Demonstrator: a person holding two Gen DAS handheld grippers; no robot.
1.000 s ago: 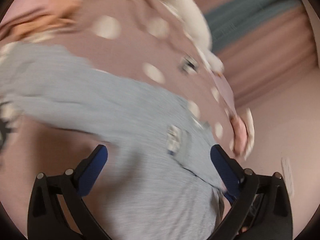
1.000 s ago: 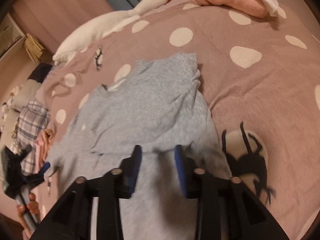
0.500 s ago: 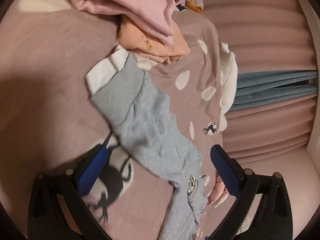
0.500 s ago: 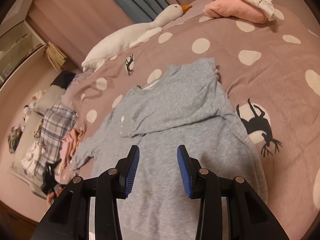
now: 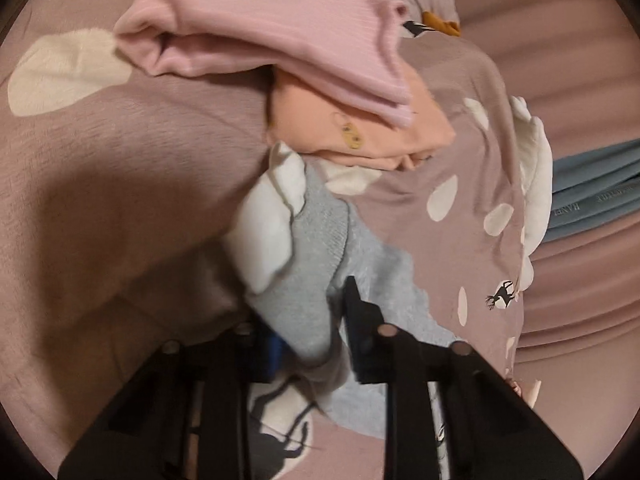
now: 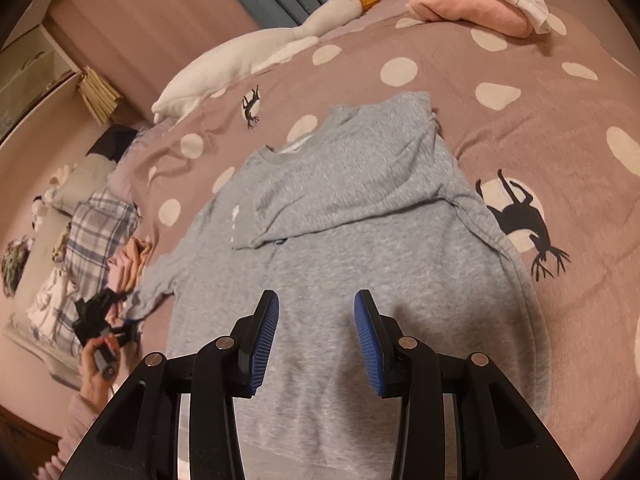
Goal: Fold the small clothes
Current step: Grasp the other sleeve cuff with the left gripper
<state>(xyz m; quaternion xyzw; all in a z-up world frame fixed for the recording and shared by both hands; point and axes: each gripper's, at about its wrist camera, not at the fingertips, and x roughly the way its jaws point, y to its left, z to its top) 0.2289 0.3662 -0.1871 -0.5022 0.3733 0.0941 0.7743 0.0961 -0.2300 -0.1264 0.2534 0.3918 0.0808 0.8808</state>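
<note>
A grey sweatshirt (image 6: pixel 360 216) lies flat on the dotted mauve bedcover (image 6: pixel 540 92), one sleeve folded across its chest. Its other sleeve (image 5: pixel 304 304), ending in a turned-out white cuff (image 5: pixel 268 232), runs out to the left. My left gripper (image 5: pixel 312 320) is closing its jaws on that sleeve just behind the cuff, and the cloth bunches between the pads. A hand holds this left gripper (image 6: pixel 100 312) at the left edge of the right wrist view. My right gripper (image 6: pixel 316 308) hovers over the sweatshirt's lower body, partly open, with nothing between its fingers.
A folded pink garment (image 5: pixel 280 28) rests on a peach one (image 5: pixel 360 128) just beyond the cuff. A white goose plush (image 6: pixel 256 48) lies along the far bed edge. A pink and white folded pile (image 6: pixel 472 8) sits far right; plaid cloth (image 6: pixel 96 232) lies left.
My left gripper swung from over the sweatshirt's body to the sleeve end, dropped, and closed from wide open onto the sleeve. The right gripper drew back a little, showing more of the sweatshirt.
</note>
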